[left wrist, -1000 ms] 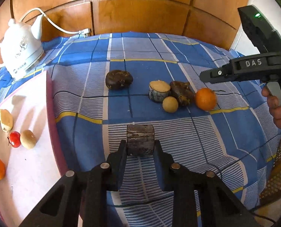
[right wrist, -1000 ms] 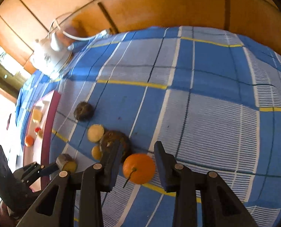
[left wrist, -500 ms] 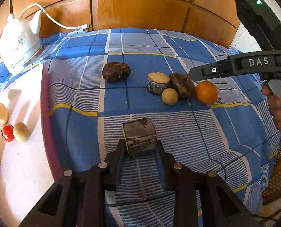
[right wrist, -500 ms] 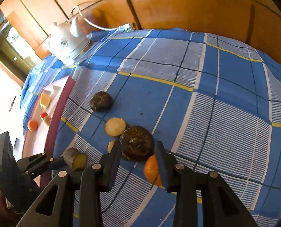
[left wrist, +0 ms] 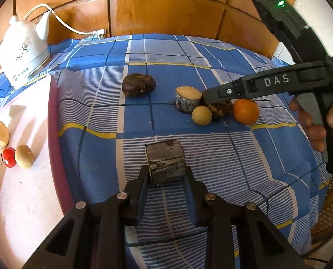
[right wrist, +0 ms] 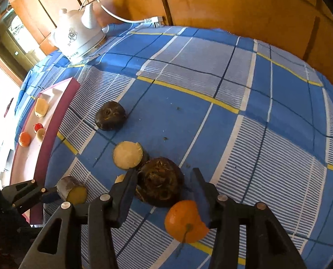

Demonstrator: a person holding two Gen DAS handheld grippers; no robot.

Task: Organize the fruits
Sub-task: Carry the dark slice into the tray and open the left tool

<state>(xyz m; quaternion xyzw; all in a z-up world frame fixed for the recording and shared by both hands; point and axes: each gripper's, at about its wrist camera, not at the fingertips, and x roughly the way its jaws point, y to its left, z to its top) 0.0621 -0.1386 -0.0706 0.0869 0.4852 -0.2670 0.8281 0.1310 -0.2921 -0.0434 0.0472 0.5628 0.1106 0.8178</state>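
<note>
My left gripper [left wrist: 165,174] is shut on a grey-brown cut chunk [left wrist: 165,164], held low over the blue checked cloth; in the right wrist view its yellow cut face [right wrist: 74,194] shows. My right gripper [right wrist: 164,174] points down around a dark hairy round fruit [right wrist: 159,183]. Its jaws are opening; the left pad is close to the fruit and the right pad stands clear of it. An orange [right wrist: 184,222] lies just under the right finger. Close by lie a pale-faced cut piece [right wrist: 127,154] and a small tan ball [left wrist: 201,115]. Another dark fruit [left wrist: 138,84] lies alone farther back.
A pink tray [left wrist: 32,190] with a dark red rim lies at the left, holding an orange, a red fruit, a tan ball and a pale piece. A white kettle [left wrist: 20,51] with a cord stands at the back left. Wooden panels close the back. A hand [left wrist: 316,132] grips the right handle.
The right gripper has shifted from over the orange to around the dark hairy fruit, and its jaws have widened. The left gripper still holds the chunk in nearly the same place.
</note>
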